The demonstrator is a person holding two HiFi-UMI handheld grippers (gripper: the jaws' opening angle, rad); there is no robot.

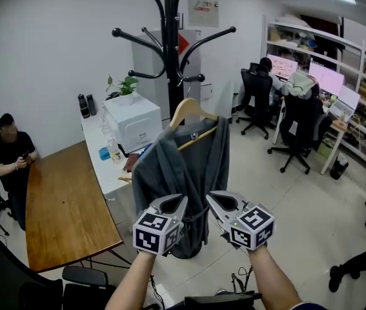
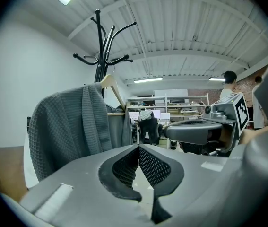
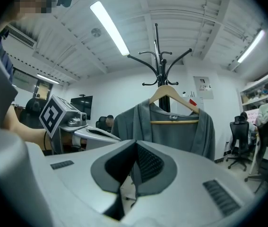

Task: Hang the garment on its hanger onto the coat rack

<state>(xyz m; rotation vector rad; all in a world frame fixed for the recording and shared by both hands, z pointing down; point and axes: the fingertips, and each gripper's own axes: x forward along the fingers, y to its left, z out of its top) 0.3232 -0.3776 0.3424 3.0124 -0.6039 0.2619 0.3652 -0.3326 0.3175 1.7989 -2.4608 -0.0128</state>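
The left gripper [image 1: 177, 202] and the right gripper [image 1: 213, 199] are both of light grey plastic. Each one carries a cube [image 1: 152, 232] with black-and-white square markers. The inner pads [image 2: 152, 167] are dark, seemingly with a fine mesh pattern.

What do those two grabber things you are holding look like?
The left gripper and right gripper are smooth grey plastic with wedge-shaped jaws. Inside are dark pads with a dotted mesh pattern. Each gripper carries a cube covered in black-and-white square markers. The arms show no sleeves.
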